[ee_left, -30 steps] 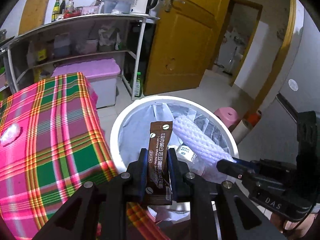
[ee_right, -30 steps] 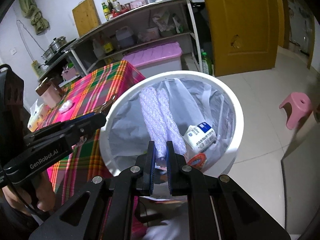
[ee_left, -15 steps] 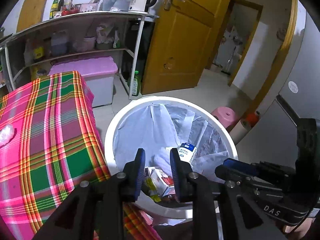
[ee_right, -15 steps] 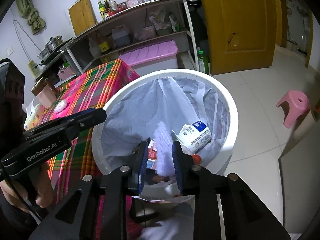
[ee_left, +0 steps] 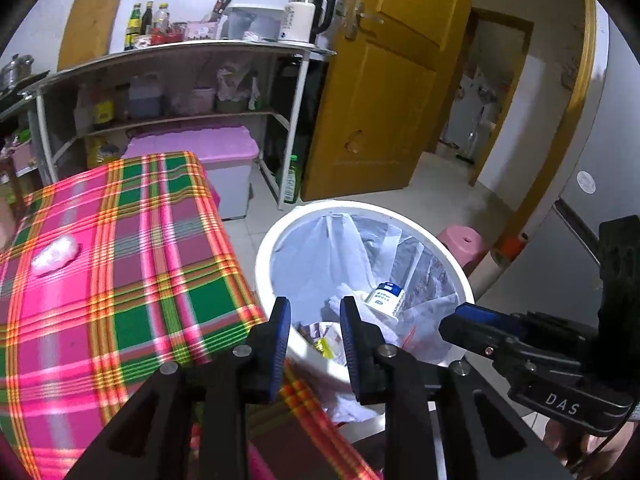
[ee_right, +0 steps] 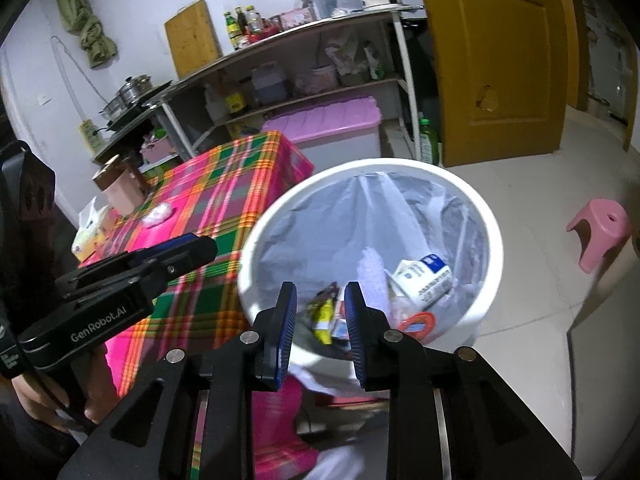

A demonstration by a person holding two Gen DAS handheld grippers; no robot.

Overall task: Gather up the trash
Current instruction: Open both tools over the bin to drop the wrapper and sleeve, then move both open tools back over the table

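Over the bin (ee_left: 264, 264), both grippers hang with nothing in them. Left gripper (ee_left: 314, 322): jaws parted, gap bare, only the bin's contents showing through it. Right gripper (ee_right: 320, 312): same, jaws apart, nothing between the pads.

Trash sits below and ahead of both tools, inside the white liner bag (ee_right: 320, 216): a small carton (ee_right: 424, 276) with a blue label, a yellow wrapper (ee_right: 324, 314), a white foam sleeve (ee_right: 370, 268), some red-and-orange packaging at the near wall.

Step, as I read it: a drop into the bin looks finished, hands are free for the next pick.

Next target is probably the small clear crumpled wrapper (ee_left: 54, 254) on the plaid tablecloth (ee_left: 120, 280), well off to the left of the left gripper and farther out than the bin rim. A tissue pack (ee_right: 90, 232) and a brown-lidded jar (ee_right: 118, 184) sit further along the table; can't tell if those count as trash.

What it calls for: swing left off the bin, come down over the cloth, keep the jaws apart, close low on the wrapper. It's thin and light, easy to pinch cloth with it.

Pose: both grippers side by side, tilted steeply down toward the bin mouth. A hand (ee_right: 44, 396) wraps the left tool's grip.
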